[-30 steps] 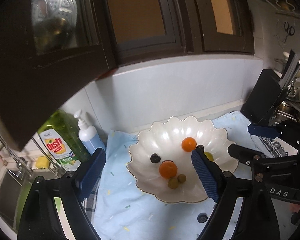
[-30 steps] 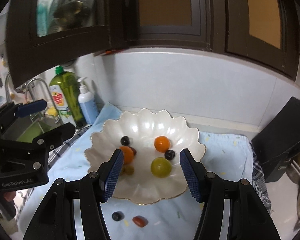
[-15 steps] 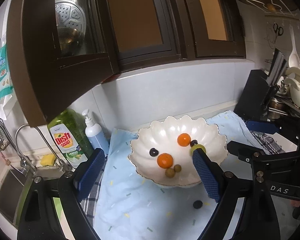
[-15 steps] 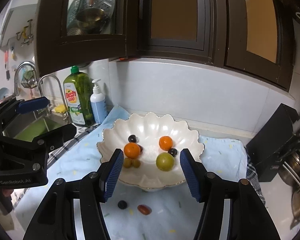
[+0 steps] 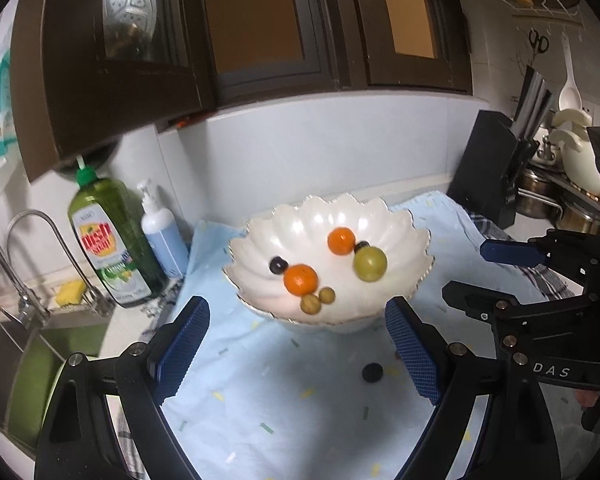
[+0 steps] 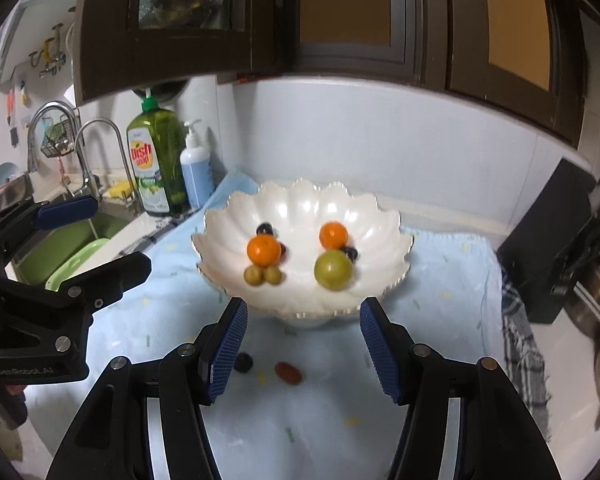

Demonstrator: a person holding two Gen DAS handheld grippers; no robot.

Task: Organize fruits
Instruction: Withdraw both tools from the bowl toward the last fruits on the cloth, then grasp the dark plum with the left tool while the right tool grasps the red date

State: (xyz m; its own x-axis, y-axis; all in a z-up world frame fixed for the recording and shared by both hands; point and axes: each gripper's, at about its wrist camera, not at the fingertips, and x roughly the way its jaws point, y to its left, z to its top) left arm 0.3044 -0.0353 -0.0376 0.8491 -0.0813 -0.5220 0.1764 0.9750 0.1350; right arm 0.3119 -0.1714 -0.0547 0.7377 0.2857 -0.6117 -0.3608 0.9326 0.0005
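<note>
A white scalloped bowl point(image 5: 396, 216) point(image 6: 236, 220) stands on a light blue cloth point(image 5: 284, 408) point(image 6: 320, 412). In it lie two oranges point(image 5: 300, 279) point(image 6: 333, 235), a green fruit point(image 5: 370, 263) point(image 6: 333, 269), two small olive fruits point(image 6: 262, 275) and dark berries point(image 5: 277, 265). A dark berry point(image 5: 372, 372) point(image 6: 243, 361) and a red fruit point(image 6: 288, 373) lie on the cloth in front of the bowl. My left gripper point(image 5: 298, 354) is open and empty, back from the bowl. My right gripper point(image 6: 303, 350) is open and empty, above the loose fruits.
A green dish soap bottle point(image 5: 110, 240) point(image 6: 156, 160) and a blue pump bottle point(image 5: 162, 232) point(image 6: 196, 168) stand left of the bowl. A sink with taps point(image 5: 32, 264) point(image 6: 96, 160) is at the far left. A black knife block point(image 5: 494, 176) point(image 6: 556, 240) and pots are at the right.
Both grippers have pulled back and up from the bowl, so more of the cloth and the loose fruits in front of it show. Both stayed open.
</note>
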